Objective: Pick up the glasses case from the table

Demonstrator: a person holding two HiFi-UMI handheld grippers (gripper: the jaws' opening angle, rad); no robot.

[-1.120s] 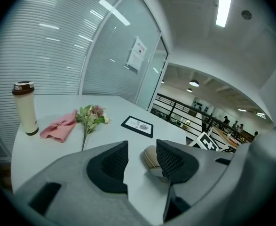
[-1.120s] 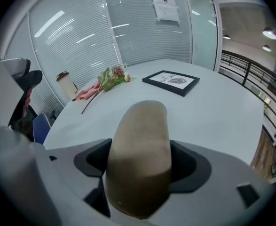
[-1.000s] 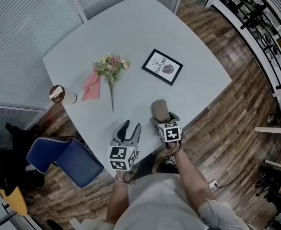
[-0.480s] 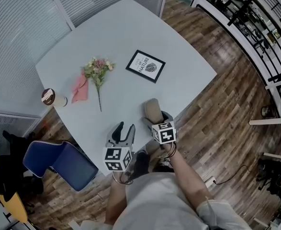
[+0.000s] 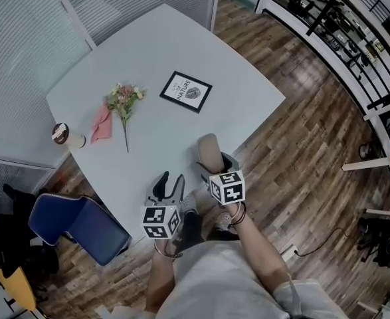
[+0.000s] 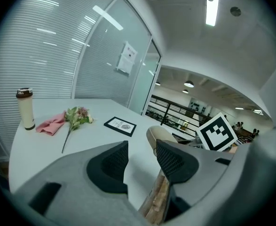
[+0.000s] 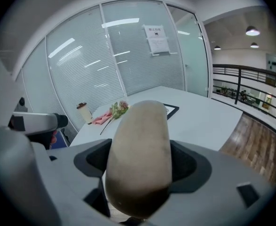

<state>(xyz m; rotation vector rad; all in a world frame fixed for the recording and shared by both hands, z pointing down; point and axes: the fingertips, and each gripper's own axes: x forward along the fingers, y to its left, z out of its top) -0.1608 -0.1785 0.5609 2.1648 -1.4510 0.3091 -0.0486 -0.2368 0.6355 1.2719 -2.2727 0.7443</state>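
A beige oblong glasses case (image 7: 138,152) fills the space between the jaws of my right gripper (image 7: 140,161), which is shut on it. In the head view the glasses case (image 5: 208,153) sticks out ahead of the right gripper (image 5: 212,167), lifted above the table's near edge. My left gripper (image 5: 169,184) is open and empty, held level beside the right one, off the near edge of the table (image 5: 155,58). From the left gripper view the case (image 6: 157,134) shows just past my left gripper (image 6: 142,160).
On the table lie a framed print (image 5: 185,91), a flower sprig (image 5: 122,102), a pink cloth (image 5: 101,125) and a lidded cup (image 5: 66,135). A blue chair (image 5: 82,224) stands at the left near corner. Glass partitions bound the far side; a railing runs at right.
Both grippers have drawn back from the table toward me, the right one still carrying the case. The table contents appear farther away and shifted left.
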